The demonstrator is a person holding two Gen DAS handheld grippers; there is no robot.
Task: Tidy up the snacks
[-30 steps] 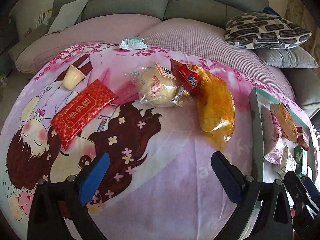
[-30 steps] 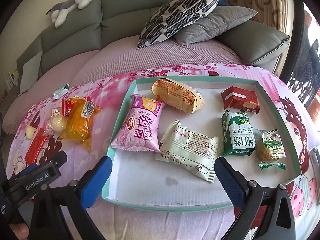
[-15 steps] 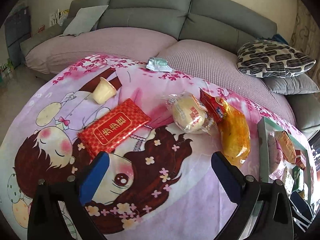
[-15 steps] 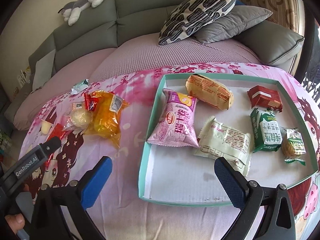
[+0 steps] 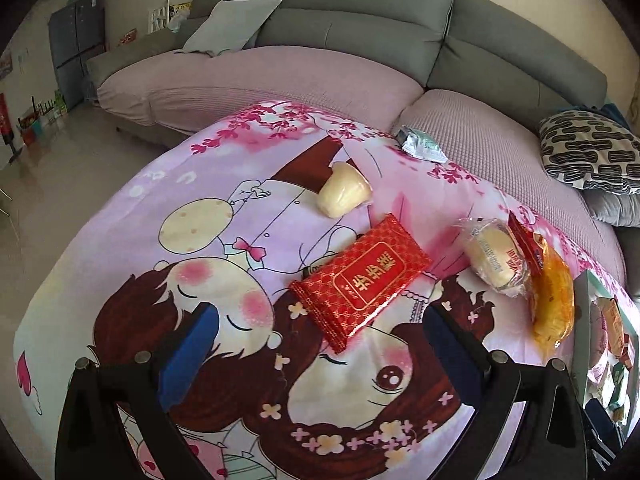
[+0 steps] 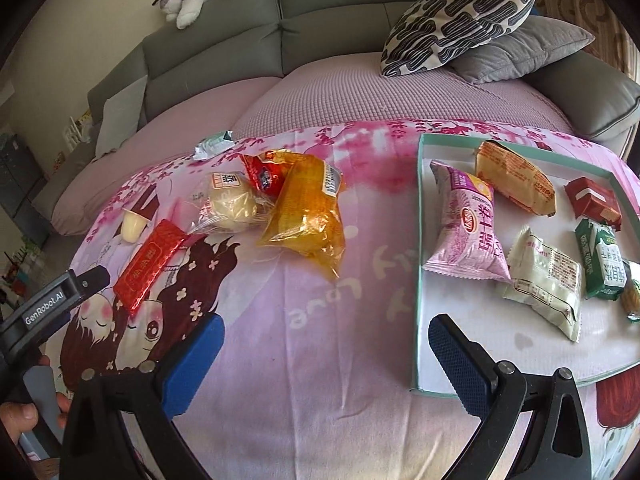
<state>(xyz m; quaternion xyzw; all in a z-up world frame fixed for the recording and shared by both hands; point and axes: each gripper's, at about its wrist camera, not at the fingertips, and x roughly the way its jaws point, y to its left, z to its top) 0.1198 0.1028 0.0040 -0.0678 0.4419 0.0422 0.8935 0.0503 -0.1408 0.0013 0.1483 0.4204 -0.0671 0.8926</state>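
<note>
Sofa point(image 5: 360, 12) spans 12 o'clock, cartoon blanket point(image 5: 208, 184) under everything. Teal tray point(image 6: 418, 216) at 3 o'clock of my right view, holding 6 packets incl. pink bag point(image 6: 468, 224). Loose on the blanket: orange bag point(image 6: 308, 208), red packet point(image 5: 362, 276) straight ahead of my left claw point(image 5: 316, 344), bun point(image 5: 494, 256) at its 2 o'clock, pudding cup point(image 5: 342, 192) at 12, green wrapper point(image 5: 420, 146) at 1. Both claws wide, gripping nothing; right claw point(image 6: 324, 354) over bare blanket beside the tray.
</note>
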